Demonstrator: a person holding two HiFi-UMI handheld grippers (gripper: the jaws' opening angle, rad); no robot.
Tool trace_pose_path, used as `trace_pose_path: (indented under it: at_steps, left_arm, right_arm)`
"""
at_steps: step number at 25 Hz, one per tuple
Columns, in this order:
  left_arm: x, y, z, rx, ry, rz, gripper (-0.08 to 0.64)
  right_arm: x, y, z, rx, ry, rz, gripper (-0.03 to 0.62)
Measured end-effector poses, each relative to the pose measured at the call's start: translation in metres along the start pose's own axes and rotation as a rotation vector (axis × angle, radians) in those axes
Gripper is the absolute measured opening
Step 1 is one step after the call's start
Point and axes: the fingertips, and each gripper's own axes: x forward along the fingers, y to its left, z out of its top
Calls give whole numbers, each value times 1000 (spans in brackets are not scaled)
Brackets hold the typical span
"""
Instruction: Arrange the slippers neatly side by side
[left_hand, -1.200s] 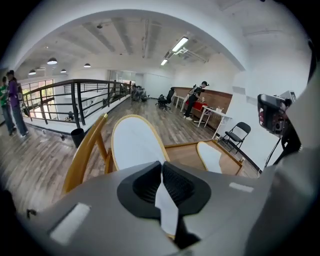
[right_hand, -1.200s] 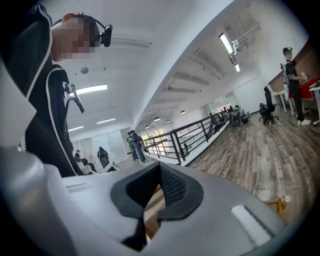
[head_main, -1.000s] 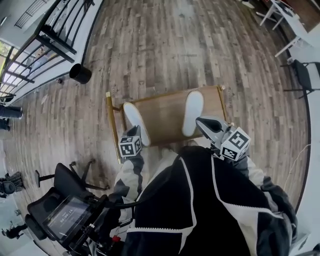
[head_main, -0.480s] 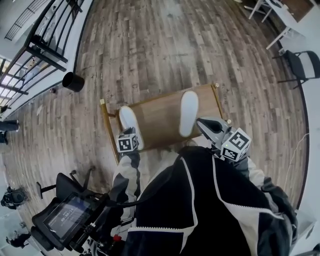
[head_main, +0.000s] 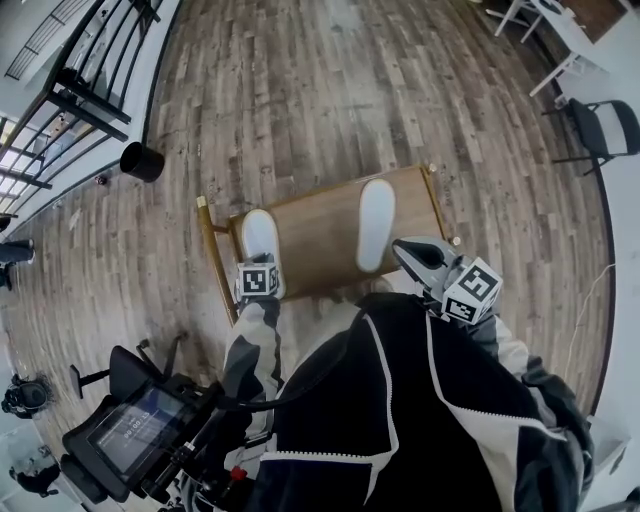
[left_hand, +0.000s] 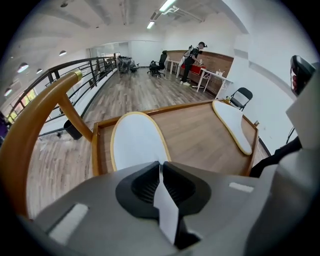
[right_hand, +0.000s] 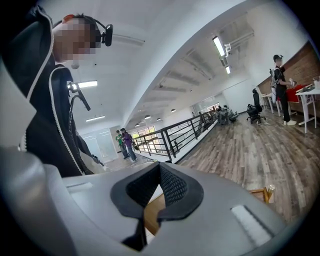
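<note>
Presently noted left slipper (head_main: 258, 238) hard by left rim of counter (head_main: 315, 235), right slipper (head_main: 375, 222) well apart, bare wood between. Found left gripper (left_hand: 160, 167) pitched steeply down, jaws clenched on left slipper; right gripper (head_main: 402, 247) near level, jaws clenched empty.

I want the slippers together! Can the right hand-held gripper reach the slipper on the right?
Probably yes: the right slipper lies bare on the tray just beside the right hand-held gripper, nothing between; its jaws are shut.
</note>
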Motion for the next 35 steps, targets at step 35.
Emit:
trace_pose_path:
  at_steps: [35]
  left_arm:
    - [-295,-215,187,242,-1012,-451,15]
  right_arm:
    - [43,45,56,-94,-115,225,5]
